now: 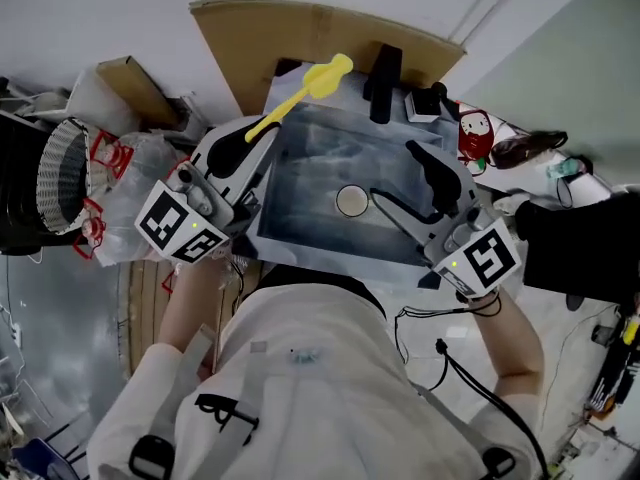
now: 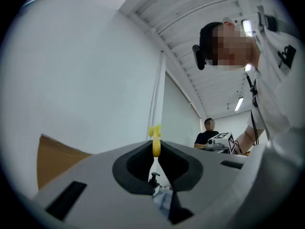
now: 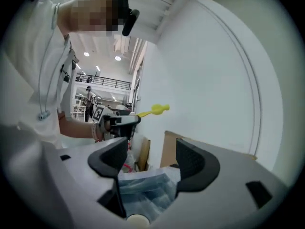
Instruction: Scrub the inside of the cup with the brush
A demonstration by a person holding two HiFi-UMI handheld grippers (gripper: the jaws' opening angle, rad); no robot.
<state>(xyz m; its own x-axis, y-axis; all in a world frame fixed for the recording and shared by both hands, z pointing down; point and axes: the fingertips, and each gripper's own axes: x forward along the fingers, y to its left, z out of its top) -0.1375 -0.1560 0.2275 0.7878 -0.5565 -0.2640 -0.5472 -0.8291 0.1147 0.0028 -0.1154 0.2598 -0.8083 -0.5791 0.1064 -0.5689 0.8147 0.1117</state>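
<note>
Cup [image 1: 352, 200] is recorded as a pale round on the floor of the grey basin [image 1: 300, 230], near its centre. Yellow brush [image 1: 300, 95] is held clear of the cup, at its 11 o'clock, over the basin's far-left rim. One end is clamped between the closed jaws of the left gripper [image 1: 255, 134], and the free end is pointed to 1 o'clock. Right gripper [image 1: 398, 180] is held at the cup's 3 o'clock, jaws spread wide, nothing gripped. Cardboard [image 1: 300, 30] is noted at 12 o'clock, behind the basin.
</note>
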